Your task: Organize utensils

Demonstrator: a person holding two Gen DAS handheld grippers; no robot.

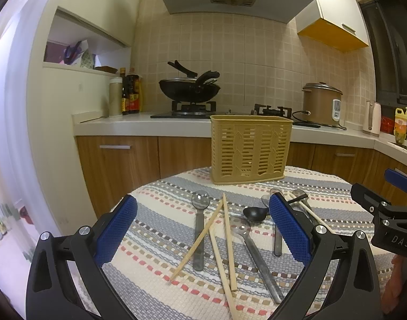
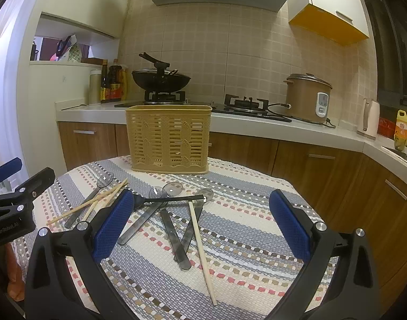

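both tongs spread wide, nothing held: left gripper [image 1: 203, 229] over the chopsticks [image 1: 227, 242], right gripper [image 2: 202, 226] over the crossed spoons [image 2: 174, 229]. utensils lie loose mid-table on the striped cloth [image 2: 256, 213]; yellow slotted basket [image 2: 168, 138] stands upright at the far edge, top open. clear air above, likely drop-in from overhead.

Left gripper [image 1: 203, 229]: fingers spread wide, blue pads facing each other, nothing between them. Held low, pointing forward, level. Black finger arms fill lower corners of left wrist view.

Right gripper [image 2: 202, 224]: fingers also spread wide, nothing gripped, same forward pose. Seen from left wrist view at right edge, just beside left gripper. Left gripper visible at left edge of right wrist view. Both side by side, apart, not touching.
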